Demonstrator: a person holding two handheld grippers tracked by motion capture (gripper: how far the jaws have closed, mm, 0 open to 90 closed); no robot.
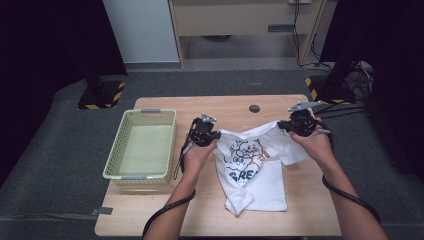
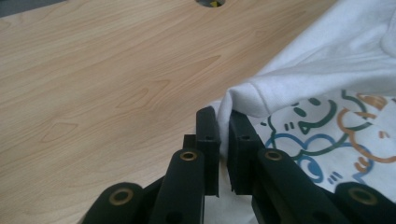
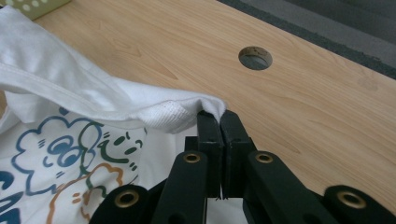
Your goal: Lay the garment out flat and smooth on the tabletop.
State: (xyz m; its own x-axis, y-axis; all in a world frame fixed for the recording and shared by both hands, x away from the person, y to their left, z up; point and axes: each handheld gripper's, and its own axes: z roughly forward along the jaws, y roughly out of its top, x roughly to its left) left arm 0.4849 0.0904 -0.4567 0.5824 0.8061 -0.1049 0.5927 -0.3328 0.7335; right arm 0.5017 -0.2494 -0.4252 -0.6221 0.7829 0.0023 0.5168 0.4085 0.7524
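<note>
T-shirt (image 1: 252, 172), white with a cartoon print, lies near the middle of the wooden table (image 1: 165, 210), its top edge pinched at two corners and lifted slightly off the wood. In the left gripper view the left gripper (image 2: 223, 122) has its jaws clenched on a folded bit of hem, only a thin layer of cloth between the pads. In the right gripper view the right gripper (image 3: 219, 116) is likewise clamped tight on a small tip of fabric at the other corner.

Both bites look shallow, right at the cloth's edge. My guess is that a firm pull sideways or upward could slide a corner out, most likely on the right, where just a sliver is caught. If one corner slips, the shirt would sag to one side and any fold would come out crooked. The lower part is already bunched and twisted near the person's side of the table, so dragging it could deepen those creases.

A green basket (image 1: 142, 145) stands well apart on the left, and a small round hole (image 1: 254, 108) sits beyond the shirt.

The print's lettering is partly folded under and cannot be read whole. How many layers each gripper holds is hard to tell.
</note>
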